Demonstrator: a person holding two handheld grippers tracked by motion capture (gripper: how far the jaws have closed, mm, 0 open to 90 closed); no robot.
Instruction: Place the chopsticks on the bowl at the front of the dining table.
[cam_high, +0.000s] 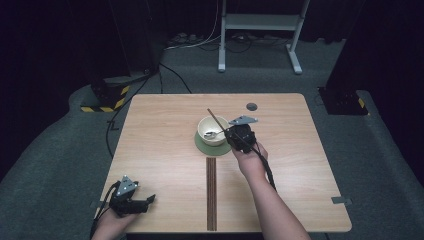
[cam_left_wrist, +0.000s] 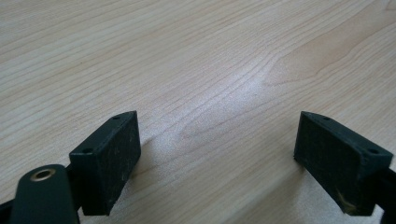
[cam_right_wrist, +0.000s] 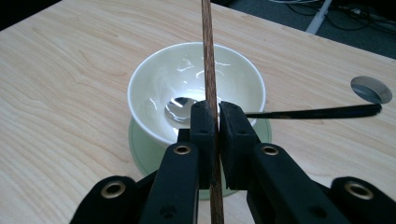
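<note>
I find no readable text, label, brand or number on anything around my hands (the yellow-and-black hazard stripes (cam_high: 114, 99) on the floor stand carry no wording either).

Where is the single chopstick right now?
Clamped upright in the right gripper, the chopstick stands over the white bowl near the table's middle in the high view.
</note>
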